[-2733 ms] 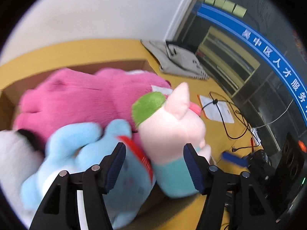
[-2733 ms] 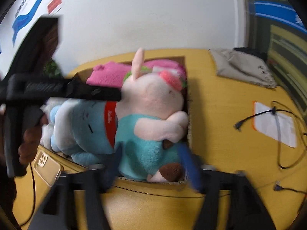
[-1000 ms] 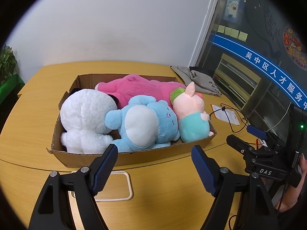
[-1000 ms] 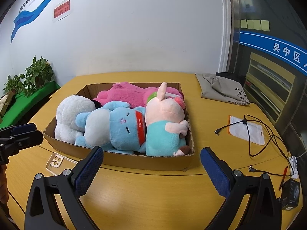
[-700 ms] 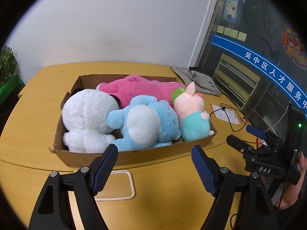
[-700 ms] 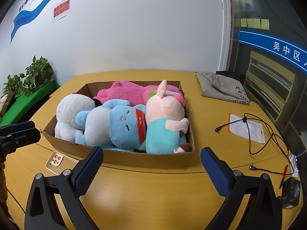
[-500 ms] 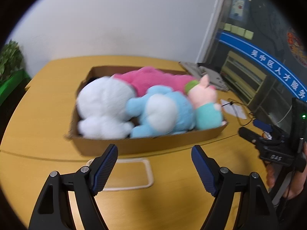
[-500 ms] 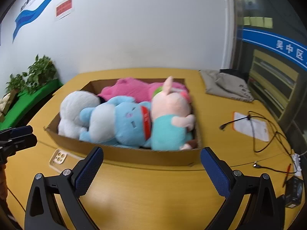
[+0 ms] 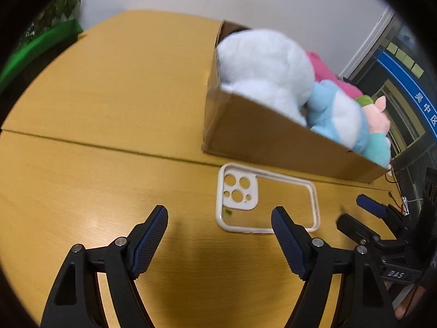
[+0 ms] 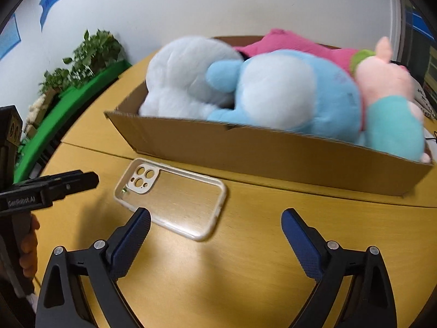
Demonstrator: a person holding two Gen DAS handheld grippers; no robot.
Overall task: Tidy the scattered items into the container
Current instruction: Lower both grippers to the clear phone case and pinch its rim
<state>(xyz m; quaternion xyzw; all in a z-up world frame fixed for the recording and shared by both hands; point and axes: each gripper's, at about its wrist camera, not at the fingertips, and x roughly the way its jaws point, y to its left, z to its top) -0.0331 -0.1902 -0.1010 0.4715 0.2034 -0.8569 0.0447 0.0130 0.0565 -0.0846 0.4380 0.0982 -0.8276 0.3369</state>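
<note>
A cardboard box point(image 9: 273, 142) point(image 10: 273, 150) on the yellow table holds a white plush point(image 9: 262, 65) point(image 10: 185, 76), a blue plush point(image 9: 338, 114) point(image 10: 286, 90), a pink pig plush point(image 9: 377, 114) point(image 10: 382, 76) and a magenta plush point(image 9: 325, 73) point(image 10: 286, 41). A clear phone case point(image 9: 237, 191) point(image 10: 142, 180) with a white rim lies flat on the table in front of the box. My left gripper point(image 9: 220, 213) is open just short of the case. My right gripper point(image 10: 215, 214) is wide and its jaws are closing; the case's near end shows between them, untouched by the pads.
Potted green plants point(image 10: 82, 54) point(image 9: 52, 13) stand past the table's left edge. A seam point(image 9: 95, 145) crosses the tabletop. Thin cables point(image 9: 396, 188) lie at the box's right end. A person's hand point(image 10: 27, 243) holds the left gripper's handle.
Both grippers have dropped toward the table and swung left. The box has slid to the upper right of each view and the phone case is now close in front.
</note>
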